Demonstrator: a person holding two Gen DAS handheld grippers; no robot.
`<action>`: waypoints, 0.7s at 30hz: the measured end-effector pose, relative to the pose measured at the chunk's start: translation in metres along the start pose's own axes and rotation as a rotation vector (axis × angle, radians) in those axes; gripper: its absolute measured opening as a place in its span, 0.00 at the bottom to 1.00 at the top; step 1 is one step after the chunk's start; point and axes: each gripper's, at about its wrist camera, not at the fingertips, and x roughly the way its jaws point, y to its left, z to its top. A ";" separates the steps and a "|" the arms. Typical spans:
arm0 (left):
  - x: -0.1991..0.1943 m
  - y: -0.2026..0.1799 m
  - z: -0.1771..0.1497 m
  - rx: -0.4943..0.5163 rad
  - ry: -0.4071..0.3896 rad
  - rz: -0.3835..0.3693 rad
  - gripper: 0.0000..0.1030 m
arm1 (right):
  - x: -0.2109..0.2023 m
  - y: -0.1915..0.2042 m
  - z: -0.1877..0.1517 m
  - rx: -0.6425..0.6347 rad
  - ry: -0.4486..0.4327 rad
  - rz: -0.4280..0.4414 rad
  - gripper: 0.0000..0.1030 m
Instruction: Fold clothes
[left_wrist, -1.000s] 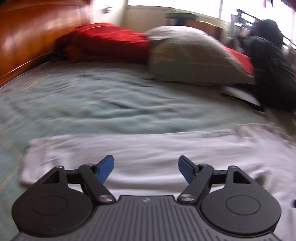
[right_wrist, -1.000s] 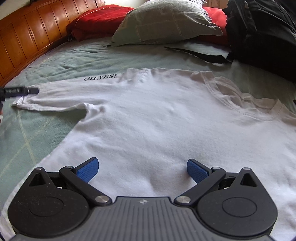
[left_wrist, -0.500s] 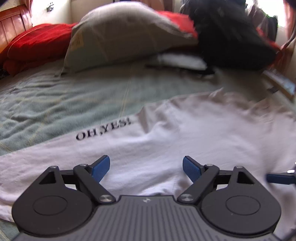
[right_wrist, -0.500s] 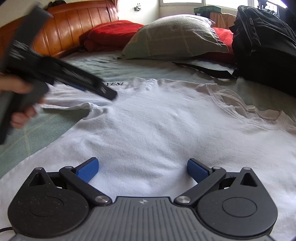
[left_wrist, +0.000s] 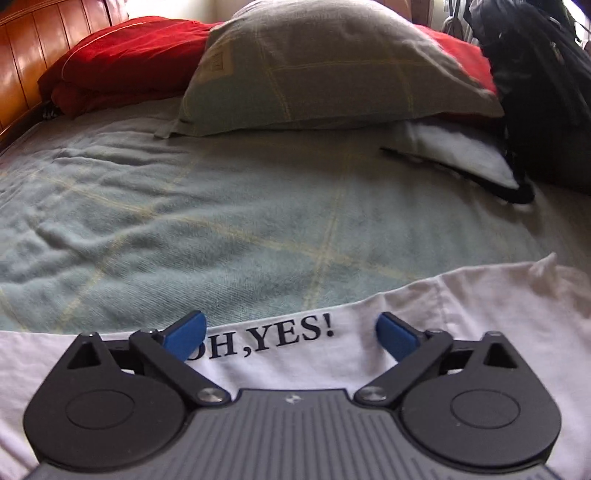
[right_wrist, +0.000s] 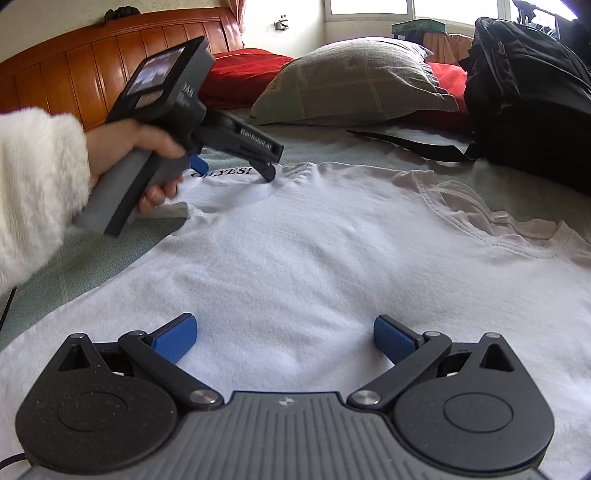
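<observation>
Lying on one bed (left_wrist: 221, 229), one white T-shirt (right_wrist: 314, 258); left claw (left_wrist: 290, 334) opening empty, right claw (right_wrist: 284, 338) wide.

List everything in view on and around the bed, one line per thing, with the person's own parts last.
T-shirt: one, white, spread flat on the bed, "OH,YES!" print on the sleeve.
Bedspread: one, pale green with yellow lines, under the shirt.
Pillow: one, grey-green checked, at the head of the bed.
Red bedding: red, behind and beside the pillow; count unclear.
Backpack: one, black, far right on the bed, strap trailing on the spread.
Headboard: one, brown wood, far left.
Left gripper: one, black with blue fingers, opening over the print, nothing between them.
Right gripper: one, open over the shirt body.
Left hand: one, fluffy white sleeve.
</observation>
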 end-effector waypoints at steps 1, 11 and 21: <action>-0.009 -0.001 0.000 0.002 -0.012 -0.022 0.94 | 0.000 0.000 0.000 0.000 0.000 0.000 1.00; -0.004 -0.033 -0.013 -0.050 0.125 -0.427 0.96 | 0.000 0.001 0.000 -0.002 0.001 -0.002 1.00; -0.013 -0.028 0.014 -0.078 0.044 -0.306 0.96 | -0.001 0.000 -0.002 -0.005 -0.004 0.000 1.00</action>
